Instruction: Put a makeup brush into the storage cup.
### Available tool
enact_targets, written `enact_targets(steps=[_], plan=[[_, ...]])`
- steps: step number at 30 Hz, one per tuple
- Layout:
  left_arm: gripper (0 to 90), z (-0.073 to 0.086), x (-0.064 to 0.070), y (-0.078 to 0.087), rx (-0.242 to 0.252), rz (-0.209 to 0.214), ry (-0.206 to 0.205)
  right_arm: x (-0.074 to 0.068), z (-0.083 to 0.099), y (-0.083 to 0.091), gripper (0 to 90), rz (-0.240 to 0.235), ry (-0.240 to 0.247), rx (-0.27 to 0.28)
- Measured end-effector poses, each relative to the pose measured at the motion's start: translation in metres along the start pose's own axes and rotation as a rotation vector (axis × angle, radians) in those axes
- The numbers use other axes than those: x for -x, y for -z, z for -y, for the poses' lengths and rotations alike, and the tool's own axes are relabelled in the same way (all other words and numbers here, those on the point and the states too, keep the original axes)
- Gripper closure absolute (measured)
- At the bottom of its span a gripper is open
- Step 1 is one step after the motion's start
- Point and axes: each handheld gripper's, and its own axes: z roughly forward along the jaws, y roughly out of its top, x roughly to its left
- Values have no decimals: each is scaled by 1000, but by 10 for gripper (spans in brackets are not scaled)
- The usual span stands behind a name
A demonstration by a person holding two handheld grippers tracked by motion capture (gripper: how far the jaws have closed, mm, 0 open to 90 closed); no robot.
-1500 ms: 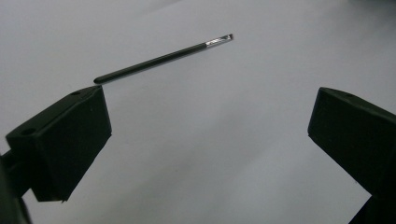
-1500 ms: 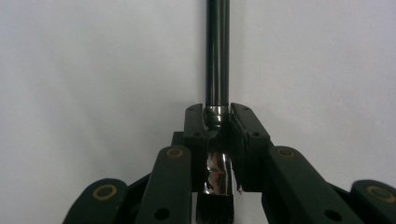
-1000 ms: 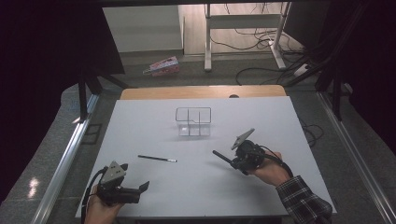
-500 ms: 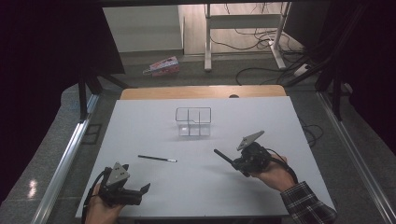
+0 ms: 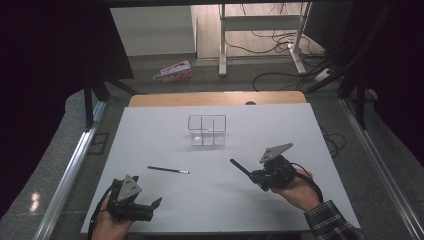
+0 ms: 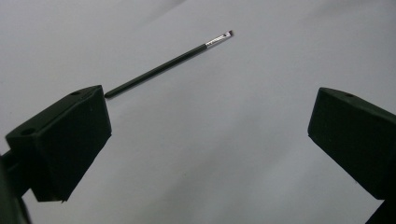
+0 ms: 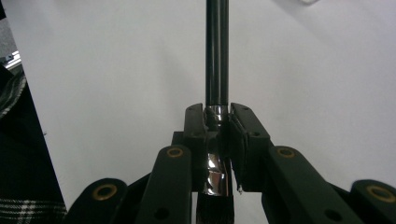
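A thin black brush [image 5: 168, 170] with a silver end lies flat on the white table [image 5: 150, 135], left of centre. My left gripper [image 5: 152, 210] hovers near the front left edge, open, with nothing between its widely spread jaws. In the left gripper view [image 6: 210, 126] the same brush [image 6: 168, 65] lies just beyond the left jaw. My right gripper [image 5: 256, 177] sits at the front right, shut on a second black brush [image 5: 240, 167] whose handle points up and left. The right gripper view [image 7: 217, 119] shows the pads clamped on that brush [image 7: 217, 51] at its silver ferrule.
A clear plastic organizer [image 5: 207, 131] with several compartments stands at the middle of the table, toward the back. Behind the white top runs a strip of wooden tabletop [image 5: 215, 98]. Metal rails [image 5: 70, 170] flank the table on both sides.
The right gripper has drifted slightly right and toward the near edge with its brush. The left gripper has shifted a little nearer the front edge. The brush on the table has not moved.
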Motion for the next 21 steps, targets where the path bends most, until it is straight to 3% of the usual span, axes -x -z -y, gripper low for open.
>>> enact_targets(steps=[4, 8, 13, 14, 18, 20, 21], plan=[[0, -2, 1, 1, 5, -6, -11, -3, -1, 5, 773, -9, -1, 17], [0, -6, 3, -1, -14, -23, -48, -4, -1, 5, 773, -17, 4, 3], [0, -17, 9, -6, -26, -36, -153, -6, -5, 8, 773, -24, -2, 0], [0, -17, 9, -6, -26, -36, -153, -7, -6, 8, 773, -27, -3, 1], [0, -30, 16, -12, -51, -37, -251, -9, -9, 8, 773, -39, 6, -4], [0, -32, 18, -14, -55, -35, -268, -10, -10, 8, 773, -45, 8, -6], [0, -35, 22, -17, -65, -33, -301, -10, -11, 8, 773, -50, 8, -7]])
